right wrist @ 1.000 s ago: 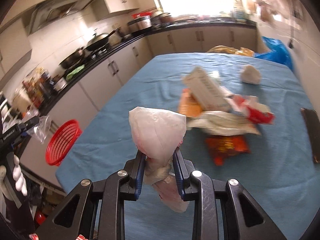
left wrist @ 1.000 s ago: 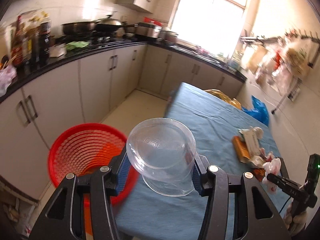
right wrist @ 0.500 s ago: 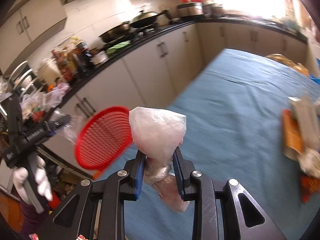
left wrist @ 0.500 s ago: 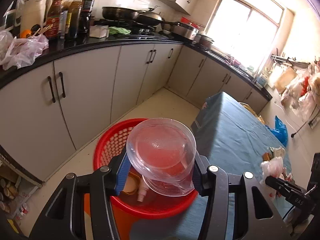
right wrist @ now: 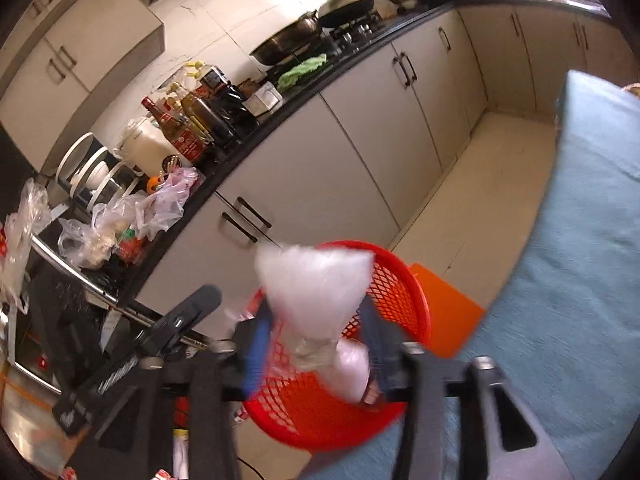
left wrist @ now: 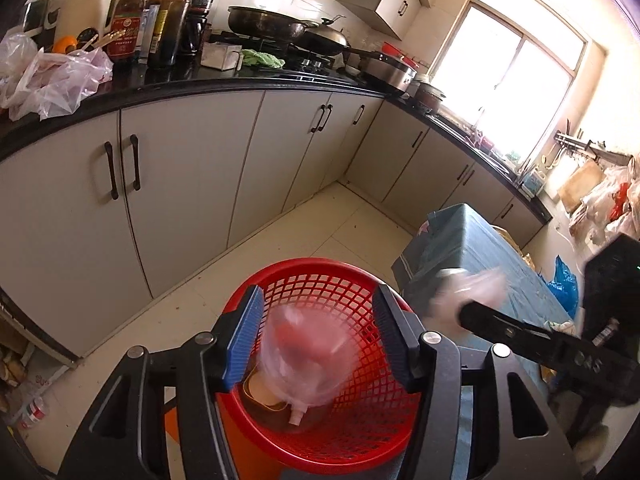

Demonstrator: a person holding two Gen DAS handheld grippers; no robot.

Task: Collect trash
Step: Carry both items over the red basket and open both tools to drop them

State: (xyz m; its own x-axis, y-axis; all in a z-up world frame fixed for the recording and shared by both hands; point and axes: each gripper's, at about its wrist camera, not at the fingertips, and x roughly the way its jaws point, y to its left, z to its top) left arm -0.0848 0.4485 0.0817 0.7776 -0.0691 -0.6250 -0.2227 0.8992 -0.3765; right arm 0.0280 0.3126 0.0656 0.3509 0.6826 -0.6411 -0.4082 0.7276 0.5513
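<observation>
Left gripper [left wrist: 318,338]: jaws spread wide, blue pads apart at 9 and 3 o'clock of a clear plastic container [left wrist: 306,360]. Container is blurred, touches neither pad, sits between them over the red mesh basket [left wrist: 360,420]. Basket is on the floor just beside the blue-covered table [left wrist: 480,248]; some packaging lies at its bottom, too small to identify. Grey cabinets [left wrist: 180,184] run from 9 to 1 o'clock, black counter above with bottles and pans.

Right gripper [right wrist: 316,348]: jaws parted, white plastic bag [right wrist: 314,284] between them, motion-blurred; can't tell if the pads touch it. Bag is above the same basket [right wrist: 340,412], knotted end down. Left gripper's body shows at 8 o'clock, blue tablecloth [right wrist: 580,280] at 3 o'clock, orange mat [right wrist: 452,312] between basket and table.
</observation>
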